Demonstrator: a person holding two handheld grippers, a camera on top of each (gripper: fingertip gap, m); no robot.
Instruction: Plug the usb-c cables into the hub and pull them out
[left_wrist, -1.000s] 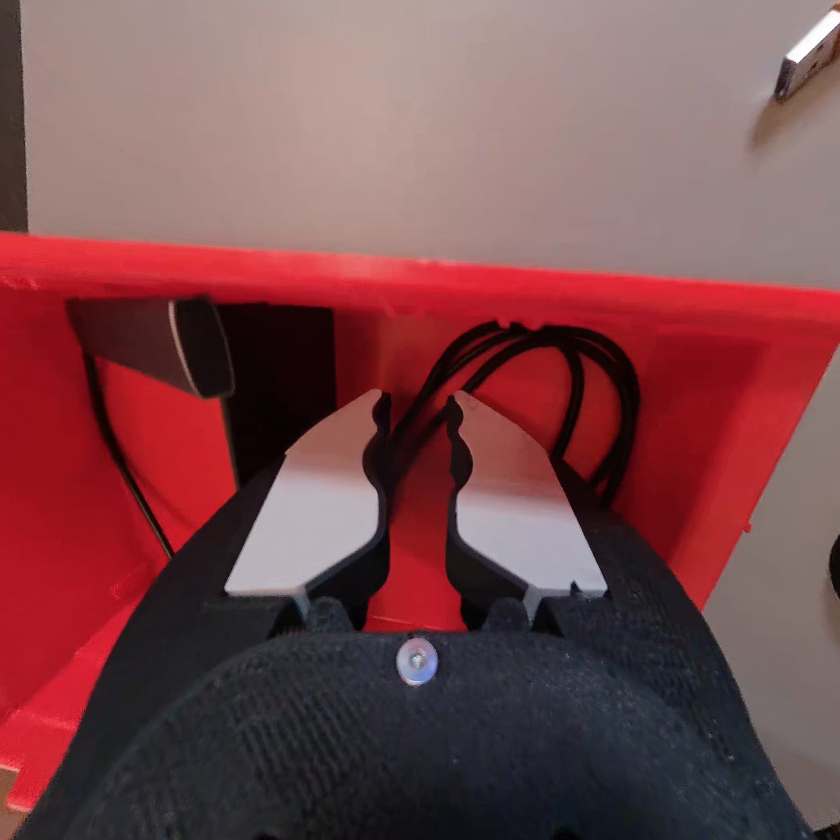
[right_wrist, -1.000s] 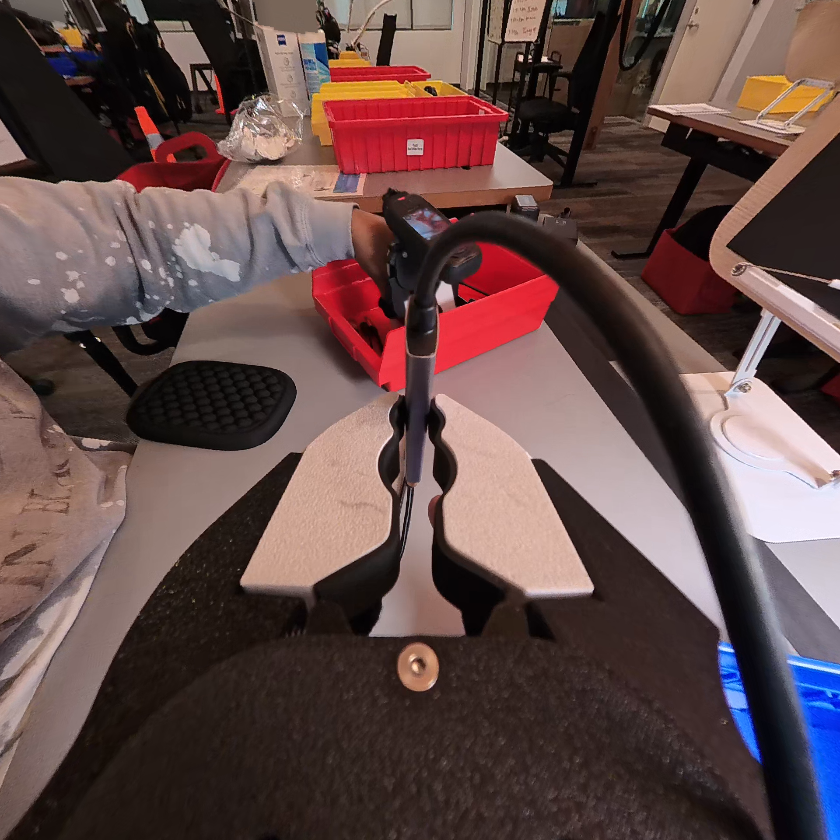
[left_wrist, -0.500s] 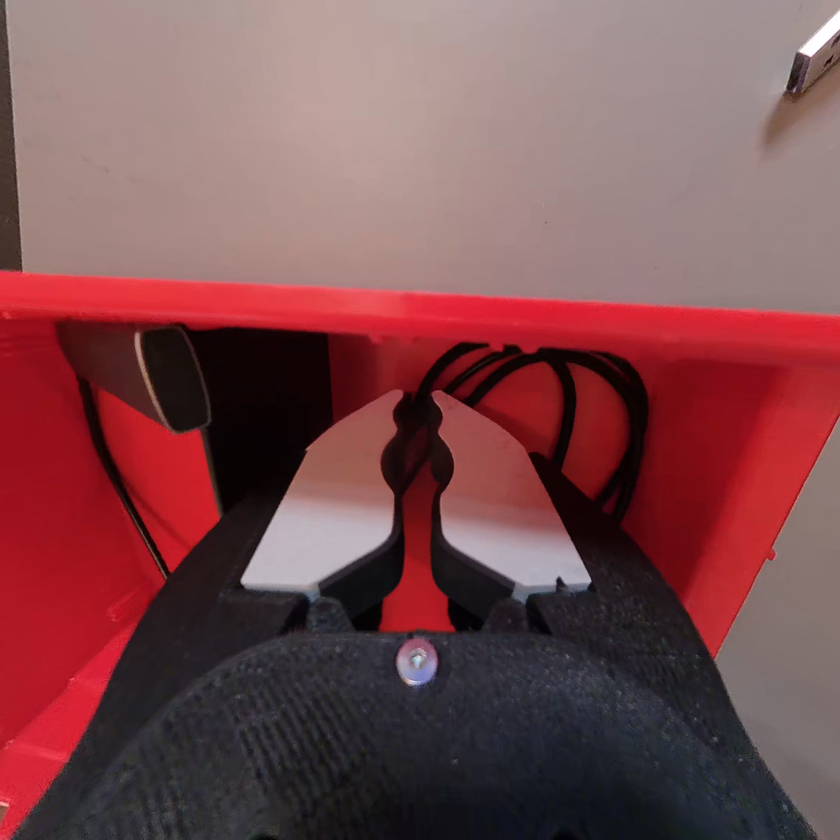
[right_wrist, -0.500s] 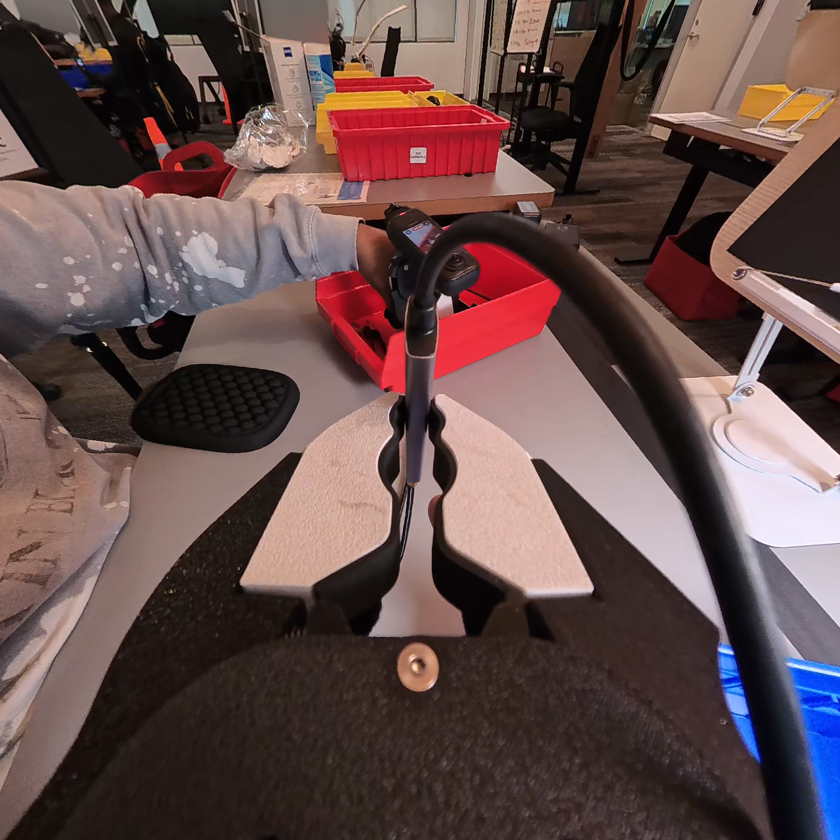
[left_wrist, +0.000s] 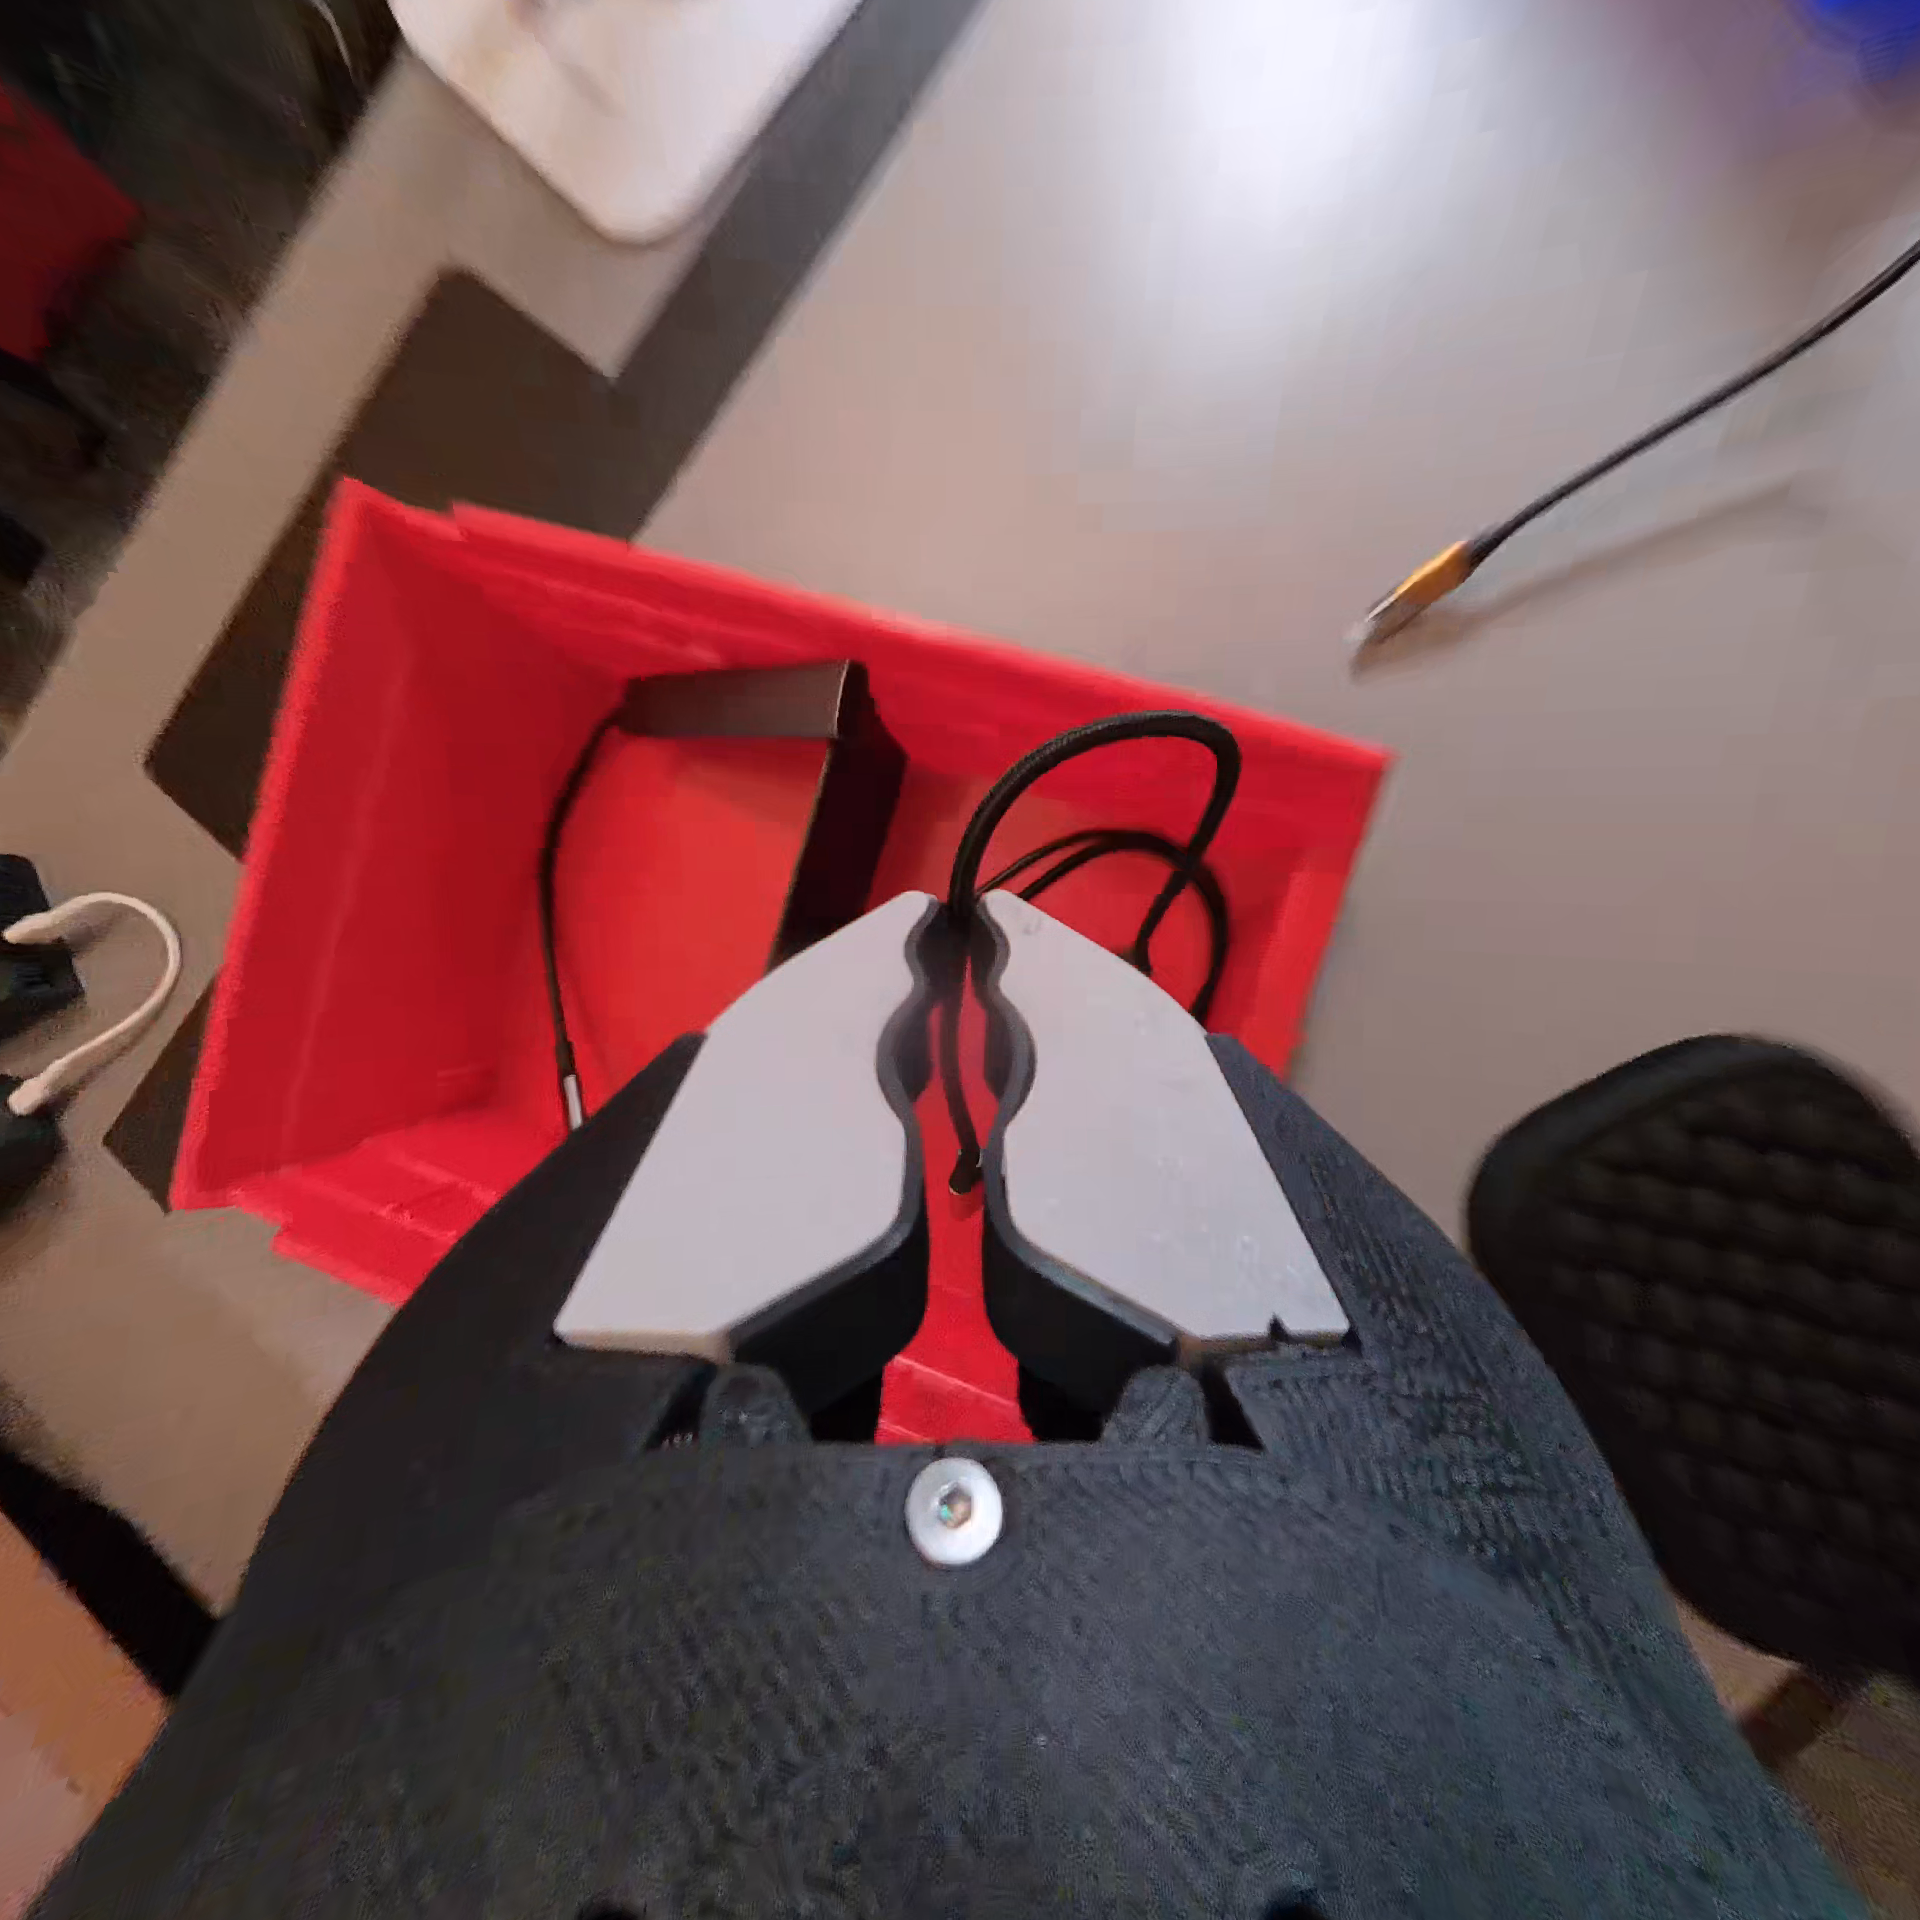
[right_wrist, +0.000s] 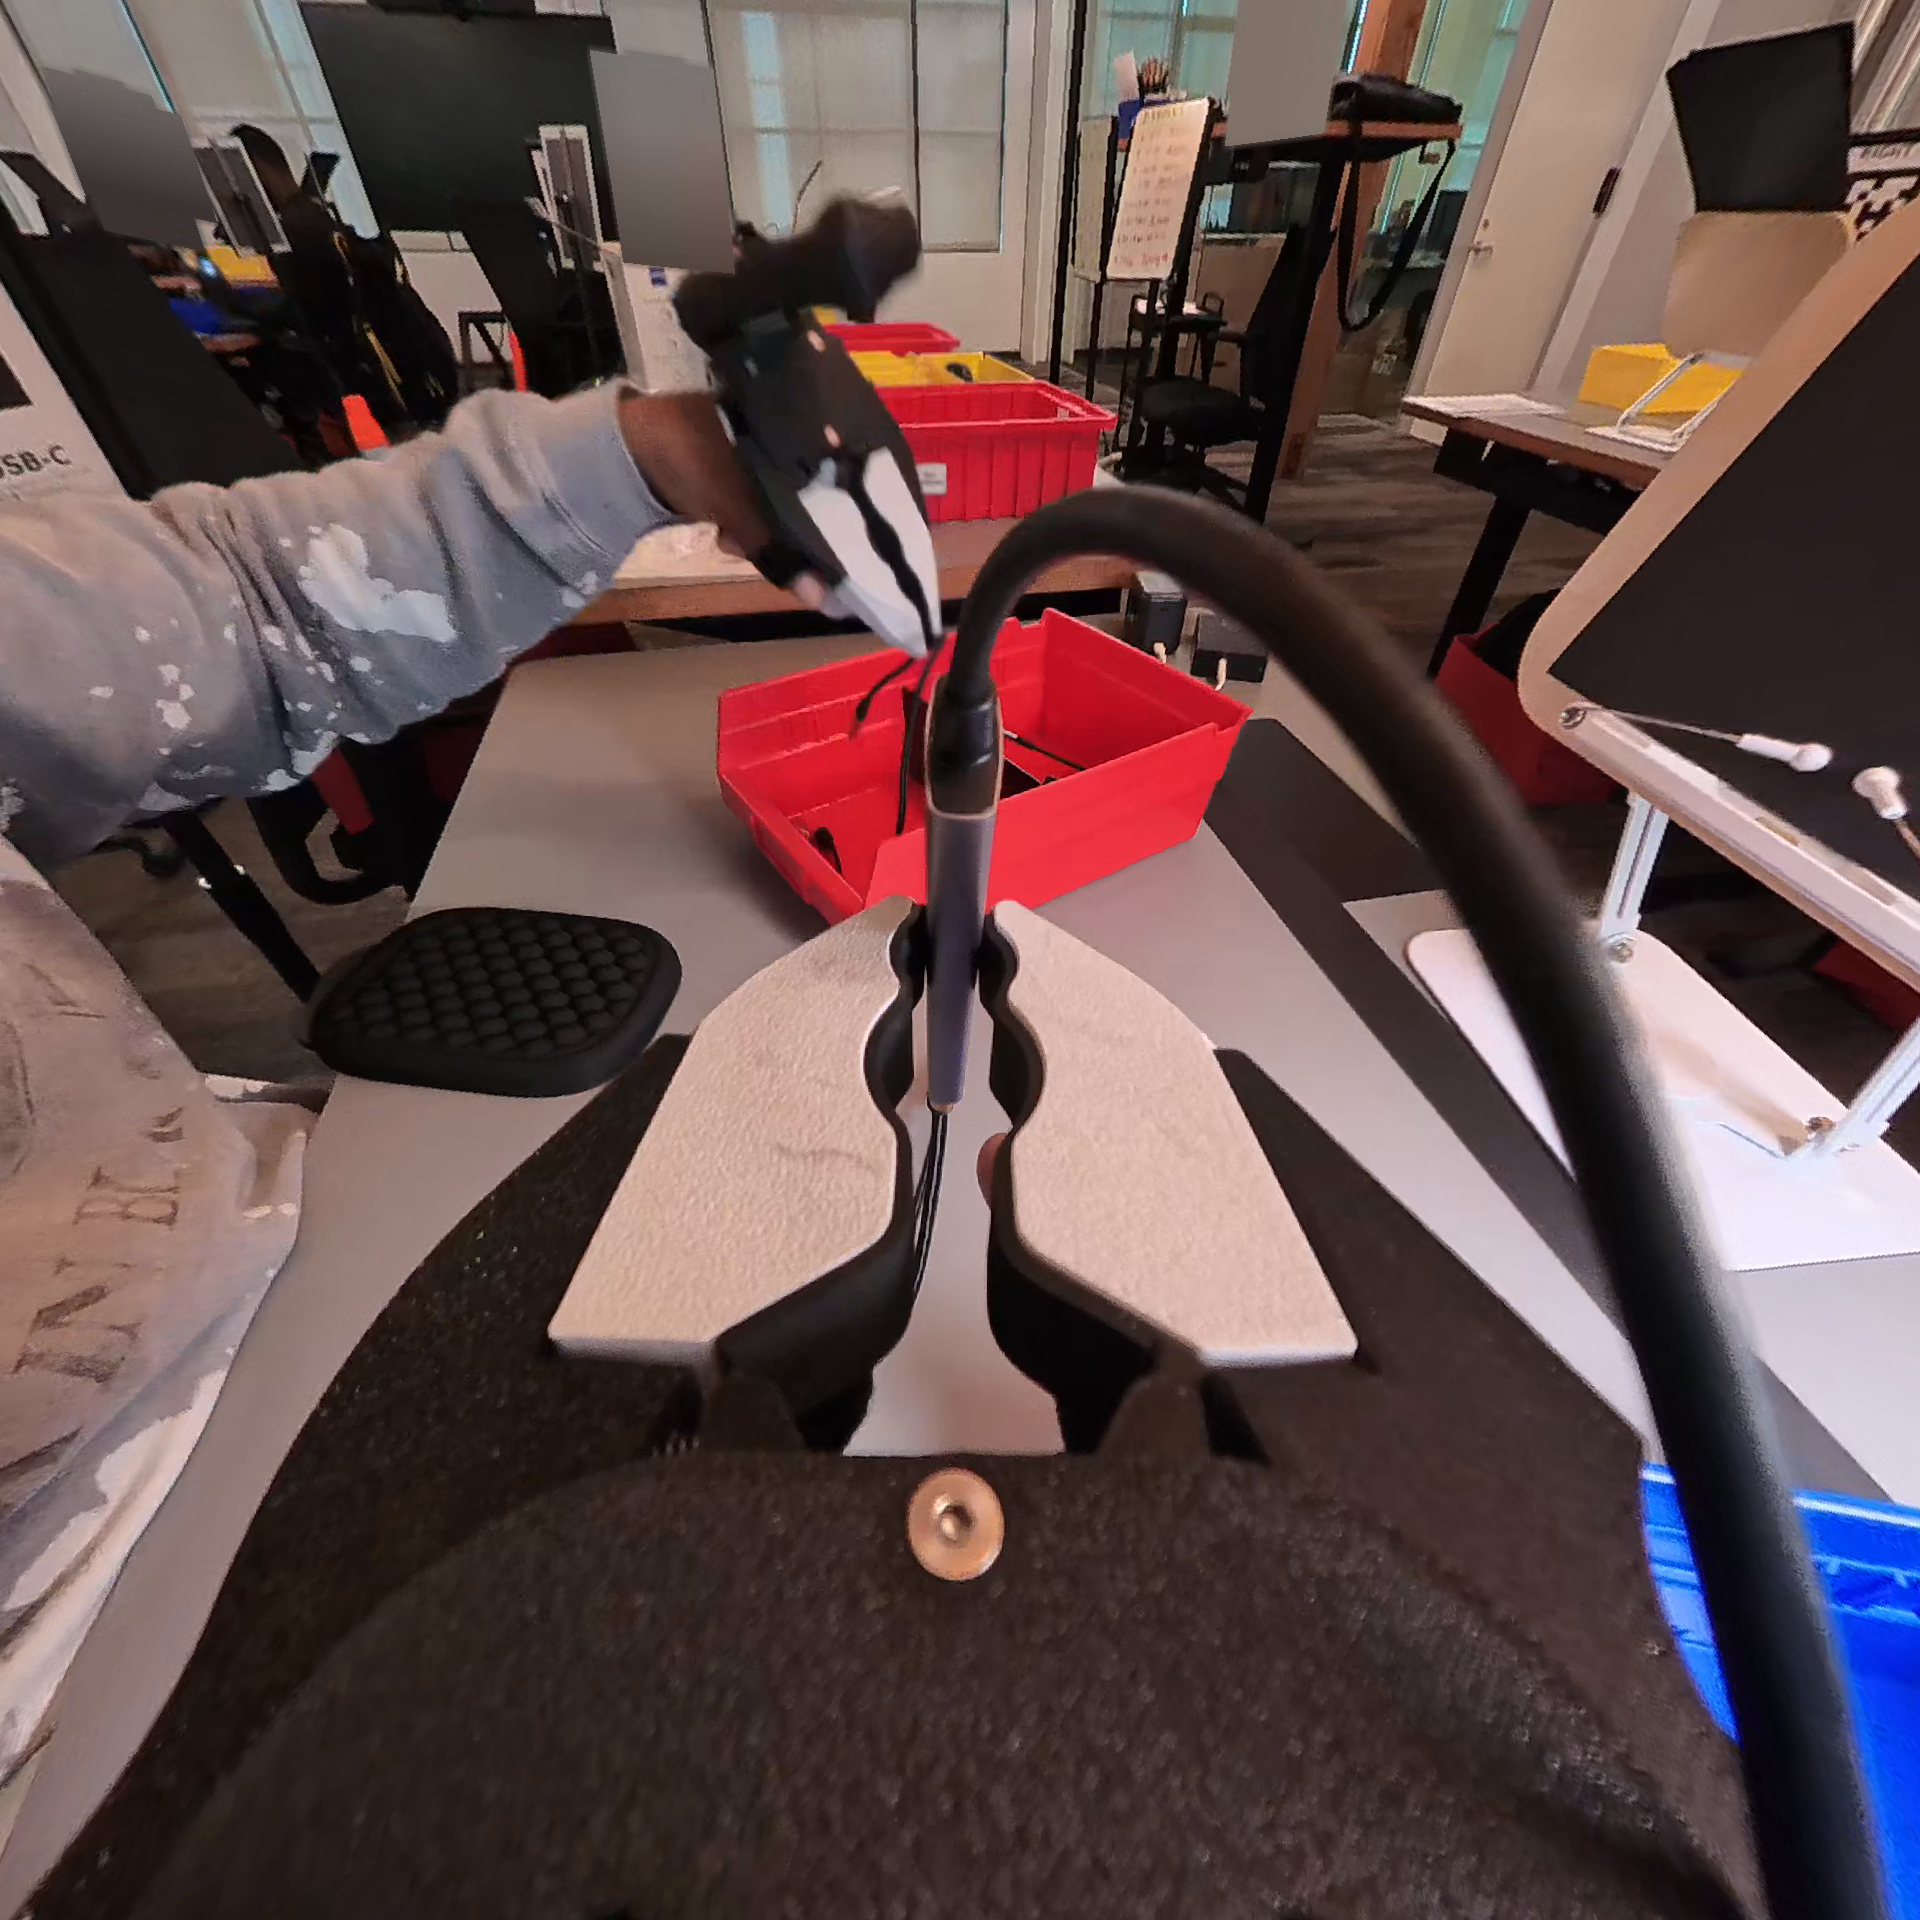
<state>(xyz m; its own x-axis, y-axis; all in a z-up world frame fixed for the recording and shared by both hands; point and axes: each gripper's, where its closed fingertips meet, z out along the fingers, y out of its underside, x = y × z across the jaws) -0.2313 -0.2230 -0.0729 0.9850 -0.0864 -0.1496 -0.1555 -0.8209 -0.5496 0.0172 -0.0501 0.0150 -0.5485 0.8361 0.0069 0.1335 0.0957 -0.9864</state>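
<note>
The left gripper (left_wrist: 961, 914) has come up out of the red bin (left_wrist: 416, 831) since a moment ago, when it was low inside and just closing, and it now hangs above the bin with a thin black cable (left_wrist: 1091, 748) pinched between its tips. The loop of that cable stands up over the bin, its small metal plug end sits between the fingers, and the rest trails down inside. The right gripper (right_wrist: 951, 925) has not moved; its fingers are pressed on the thin dark hub (right_wrist: 954, 997), which stands upright with a thick black cord (right_wrist: 1351, 727) curving away from its top and a few thin wires hanging under it. I think the step in hand is bringing the first cable over to the hub. The next move needs the plug end turned to face a hub port, and I cannot see the ports from here, so lining up will be the tricky part. Counting now: two grippers, one hub, one red bin on this table (right_wrist: 582, 790), one cable in the pinch, one more thin black cable (left_wrist: 556, 935) lying by the dark box (left_wrist: 748, 707) in the bin, one loose cable with an orange end (left_wrist: 1439, 571) out on the table, and one black bumpy pad (right_wrist: 499, 997).
</note>
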